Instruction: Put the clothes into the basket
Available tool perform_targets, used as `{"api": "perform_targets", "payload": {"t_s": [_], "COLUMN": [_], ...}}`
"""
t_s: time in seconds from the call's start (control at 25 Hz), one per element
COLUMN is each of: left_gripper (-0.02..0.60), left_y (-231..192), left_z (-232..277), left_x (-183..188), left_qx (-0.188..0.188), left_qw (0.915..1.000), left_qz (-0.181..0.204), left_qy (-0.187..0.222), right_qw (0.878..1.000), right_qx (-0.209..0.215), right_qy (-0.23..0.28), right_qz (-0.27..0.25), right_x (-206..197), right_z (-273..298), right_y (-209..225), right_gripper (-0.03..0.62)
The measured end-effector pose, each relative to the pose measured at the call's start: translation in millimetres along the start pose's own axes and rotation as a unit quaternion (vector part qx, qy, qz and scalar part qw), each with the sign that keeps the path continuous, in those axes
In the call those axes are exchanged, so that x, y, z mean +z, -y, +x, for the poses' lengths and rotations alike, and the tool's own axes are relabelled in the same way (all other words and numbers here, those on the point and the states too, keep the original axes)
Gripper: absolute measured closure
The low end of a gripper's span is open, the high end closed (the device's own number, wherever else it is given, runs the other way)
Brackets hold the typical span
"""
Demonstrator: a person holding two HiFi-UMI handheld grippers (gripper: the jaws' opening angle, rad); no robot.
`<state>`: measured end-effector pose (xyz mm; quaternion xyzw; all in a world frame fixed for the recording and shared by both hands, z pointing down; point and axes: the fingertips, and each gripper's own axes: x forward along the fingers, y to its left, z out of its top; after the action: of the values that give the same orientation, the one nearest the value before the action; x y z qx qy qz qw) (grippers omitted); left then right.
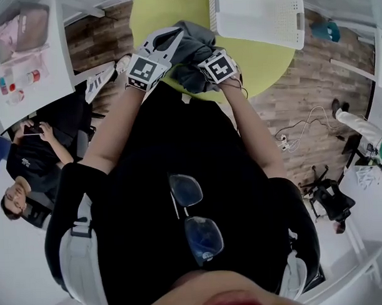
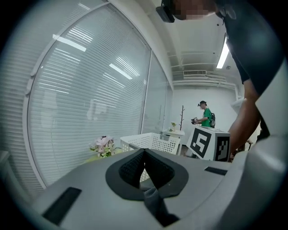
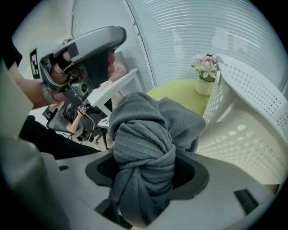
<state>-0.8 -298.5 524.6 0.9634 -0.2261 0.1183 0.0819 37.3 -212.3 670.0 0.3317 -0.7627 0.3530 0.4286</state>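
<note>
The grey garment [image 3: 141, 134] is bulging in a thick knot right at the lens. The right gripper [image 3: 146, 173] is clamping it, and the left gripper [image 2: 144, 158] is pinching a thin fold of the same cloth, jaws together. Both are holding it over the yellow-green table [image 1: 173, 8], near the white basket [image 1: 258, 15] (its rim is showing just beside the cloth). To my eye, the bundle should be passing well over that rim before either grip is loosening, so that no trailing end is catching on it.
</note>
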Motion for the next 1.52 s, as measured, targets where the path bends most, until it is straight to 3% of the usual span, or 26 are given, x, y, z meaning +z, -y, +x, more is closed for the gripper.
{"api": "perform_targets", "payload": {"t_s": [0.24, 0.76, 1.04, 1.36, 1.52], "left_gripper": [0.572, 0.572, 0.572, 0.572, 0.571], "left_y": [39, 112, 111, 87, 78], "left_z": [12, 52, 68, 86, 99], "left_x": [19, 87, 133, 160, 171], "left_qx": [0.045, 0.102, 0.1, 0.066, 0.053], "left_qw": [0.999, 0.9943, 0.9932, 0.9935, 0.9931], "left_qz": [-0.002, 0.012, 0.031, 0.042, 0.041], "left_qy": [0.003, 0.028, 0.051, 0.083, 0.096], "right_qw": [0.996, 0.965, 0.951, 0.929, 0.919], "right_qx": [0.04, 0.049, -0.007, -0.099, -0.122], "right_qy": [-0.008, -0.033, -0.026, -0.02, -0.02], "right_qz": [-0.084, -0.257, -0.309, -0.355, -0.375], "right_x": [-23, -51, -18, 45, 70], "right_z": [-51, -171, -224, -257, -265], "right_y": [-1, 44, 84, 128, 145], "right_gripper": [0.267, 0.267, 0.266, 0.266, 0.266]}}
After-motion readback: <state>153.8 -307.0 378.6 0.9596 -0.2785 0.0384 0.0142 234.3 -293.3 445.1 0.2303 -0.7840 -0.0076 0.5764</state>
